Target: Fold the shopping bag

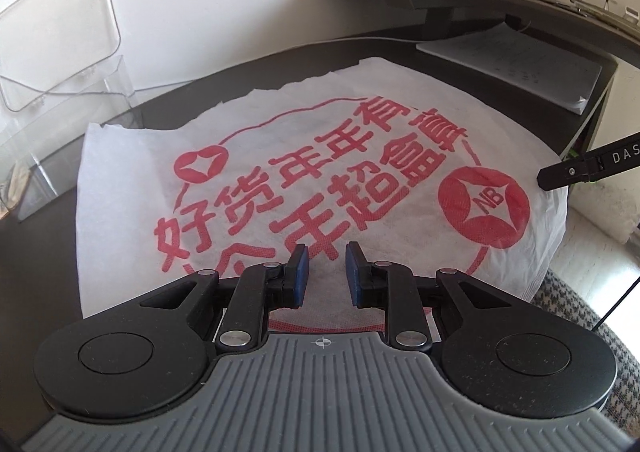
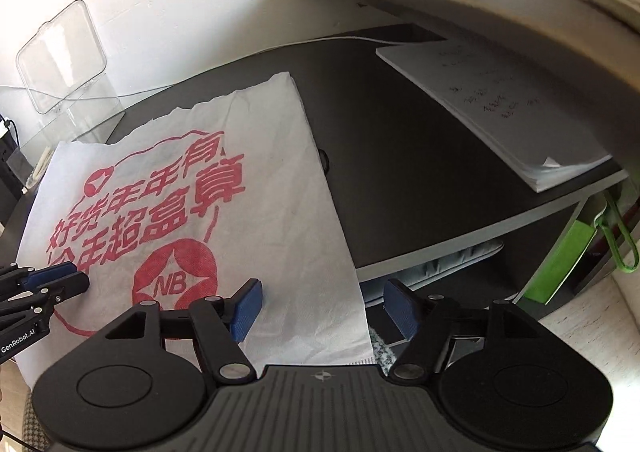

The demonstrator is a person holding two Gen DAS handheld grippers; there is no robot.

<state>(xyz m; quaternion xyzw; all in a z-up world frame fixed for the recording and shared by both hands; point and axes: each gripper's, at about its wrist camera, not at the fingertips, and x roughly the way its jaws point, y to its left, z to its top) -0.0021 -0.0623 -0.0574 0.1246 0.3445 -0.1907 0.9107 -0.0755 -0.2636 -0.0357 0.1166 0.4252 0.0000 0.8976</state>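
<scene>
- Left gripper [image 1: 327,266]: ribbed blue pads, jaws parted, gripping nothing.
- Right gripper [image 2: 322,308]: jaws spread wide, empty.
- Shopping bag [image 1: 360,124]: white nonwoven, red print, flat on dark tabletop [image 2: 400,140].

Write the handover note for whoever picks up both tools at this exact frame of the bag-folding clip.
Left tool: open, empty, low over the near edge of the shopping bag, at its middle.
Right tool: open wide, empty, at the bag's near right corner, which overhangs the desk edge.
Bag: spread flat, red print up, on the dark desk; some wrinkles along the far edge.
Nearby: clear plastic box to the left, stack of papers to the right.
Done: bag laid out. No fold visible.
Left: grip the near edge and make every fold.
</scene>
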